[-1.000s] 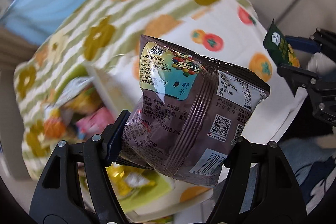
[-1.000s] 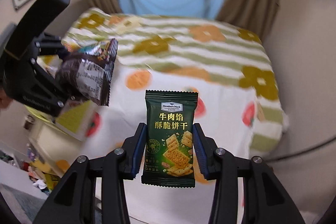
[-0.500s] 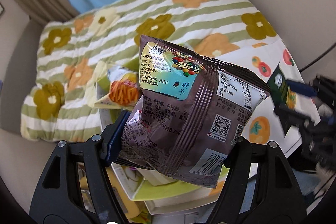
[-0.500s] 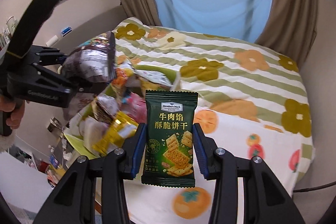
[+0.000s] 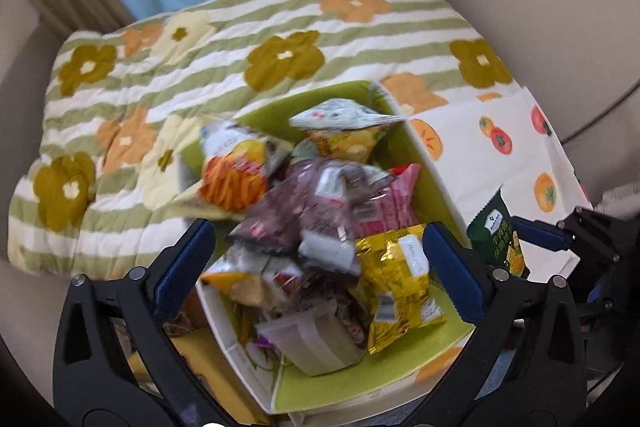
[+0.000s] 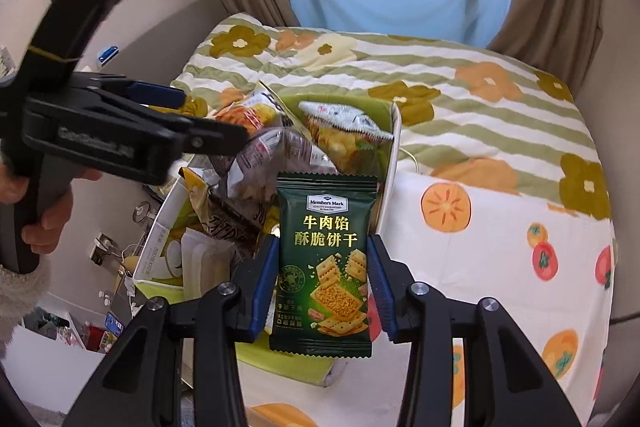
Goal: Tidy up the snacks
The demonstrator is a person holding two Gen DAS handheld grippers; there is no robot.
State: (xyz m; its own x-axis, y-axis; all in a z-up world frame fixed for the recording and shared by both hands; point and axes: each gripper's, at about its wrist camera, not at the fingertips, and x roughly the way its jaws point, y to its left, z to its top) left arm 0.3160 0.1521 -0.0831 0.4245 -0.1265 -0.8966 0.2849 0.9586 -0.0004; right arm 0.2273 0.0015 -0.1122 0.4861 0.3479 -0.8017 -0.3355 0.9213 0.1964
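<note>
Left gripper (image 5: 316, 259) jaws have just been opened wide; the blurred brown foil snack bag (image 5: 308, 203) is released over the green-lined box (image 5: 436, 195). Right gripper (image 6: 322, 287) is clamped on the dark green biscuit packet (image 6: 324, 267), not yet deposited.

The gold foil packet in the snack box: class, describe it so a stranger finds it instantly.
Start at the flowered quilt, then the green-lined snack box on it. The gold foil packet lies at the box's near right side, the only shiny yellow wrapper.

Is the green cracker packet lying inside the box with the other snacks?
No, the green cracker packet is clamped upright between the right gripper's jaws.
</note>
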